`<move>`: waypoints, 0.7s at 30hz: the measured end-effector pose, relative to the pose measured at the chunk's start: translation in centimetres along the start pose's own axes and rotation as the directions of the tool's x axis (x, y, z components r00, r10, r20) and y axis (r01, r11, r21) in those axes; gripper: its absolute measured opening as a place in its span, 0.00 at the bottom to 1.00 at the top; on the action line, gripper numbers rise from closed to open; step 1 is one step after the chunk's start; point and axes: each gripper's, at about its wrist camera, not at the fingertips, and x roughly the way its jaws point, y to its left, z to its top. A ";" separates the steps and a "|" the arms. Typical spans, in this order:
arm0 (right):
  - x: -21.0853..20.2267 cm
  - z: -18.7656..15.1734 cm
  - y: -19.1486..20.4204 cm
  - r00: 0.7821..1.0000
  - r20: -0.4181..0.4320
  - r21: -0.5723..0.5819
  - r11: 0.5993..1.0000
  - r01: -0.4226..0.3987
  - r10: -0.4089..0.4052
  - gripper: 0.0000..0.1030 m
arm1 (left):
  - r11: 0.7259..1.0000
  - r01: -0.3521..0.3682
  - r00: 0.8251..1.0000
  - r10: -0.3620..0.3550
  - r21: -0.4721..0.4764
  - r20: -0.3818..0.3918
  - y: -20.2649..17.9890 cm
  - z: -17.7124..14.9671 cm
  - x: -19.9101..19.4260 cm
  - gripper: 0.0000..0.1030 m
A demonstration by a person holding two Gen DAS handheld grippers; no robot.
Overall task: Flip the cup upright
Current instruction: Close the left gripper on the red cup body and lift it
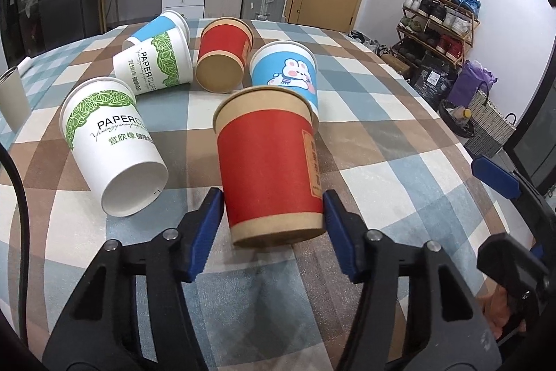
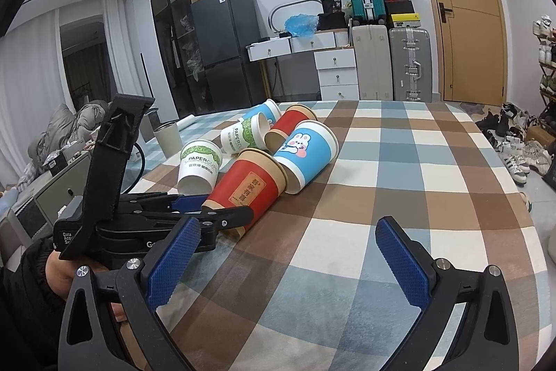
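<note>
- Left wrist view: my left gripper is spread, its pads flanking the base end of the red cup, which lies on its side on the checked tablecloth. I cannot tell whether the pads touch it.
- If I squeeze hard, I judge the paper wall may crumple; a loose grip could let it roll.
- The rabbit cup at 12 o'clock touches its rim, and the white cup lies at 10 o'clock; tipping up may knock them.
- Right wrist view: my right gripper is spread wide and empty, with the red cup at 11 o'clock.
</note>
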 end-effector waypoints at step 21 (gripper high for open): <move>1.4 -0.3 1.1 0.999 -0.026 0.003 0.999 -0.033 0.033 1.00 | 0.997 -0.005 0.991 0.016 -0.083 0.130 2.0 -2.8 -7.2 0.53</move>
